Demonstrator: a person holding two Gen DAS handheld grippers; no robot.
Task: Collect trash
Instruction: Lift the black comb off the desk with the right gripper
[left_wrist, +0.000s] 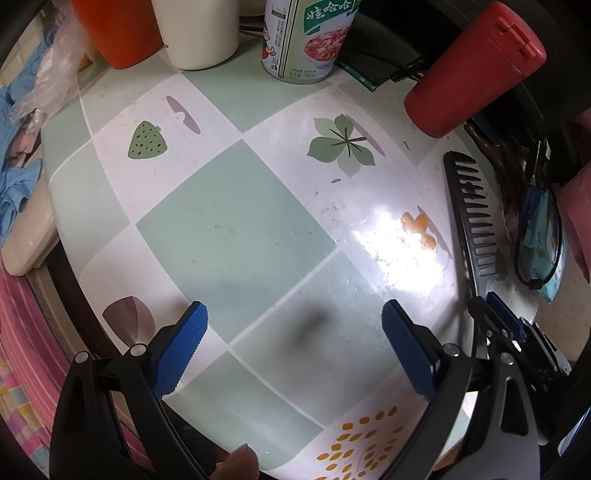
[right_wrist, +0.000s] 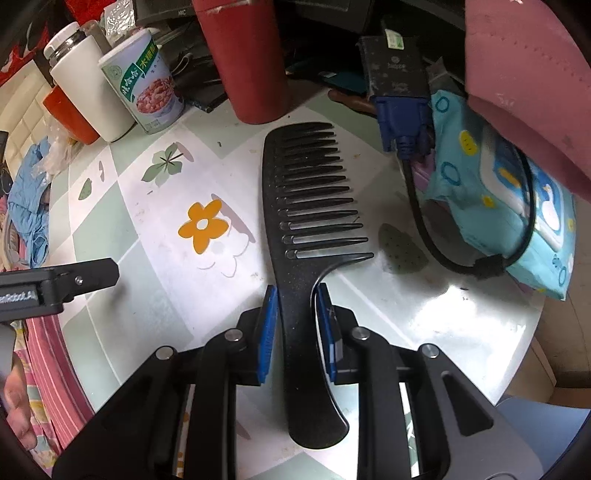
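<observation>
A black wide-tooth comb (right_wrist: 303, 236) lies on the patterned table (right_wrist: 159, 236). My right gripper (right_wrist: 297, 295) has its blue pads closed on either side of the comb's handle. The comb also shows at the right of the left wrist view (left_wrist: 472, 218). My left gripper (left_wrist: 293, 325) is open and empty above a bare part of the table (left_wrist: 236, 229). The right gripper's body (left_wrist: 517, 332) shows at the right edge of that view. A green-labelled can (left_wrist: 306, 37) stands at the table's far edge, also in the right wrist view (right_wrist: 146, 85).
A red flask (left_wrist: 476, 70), a white cup (left_wrist: 199, 29) and an orange cup (left_wrist: 118, 29) stand along the far edge. A blue wet-wipe pack (right_wrist: 517, 199), a black cable with blue plug (right_wrist: 402, 118) and a pink object (right_wrist: 532, 74) sit at the right. Crumpled plastic (left_wrist: 51, 77) lies at the left.
</observation>
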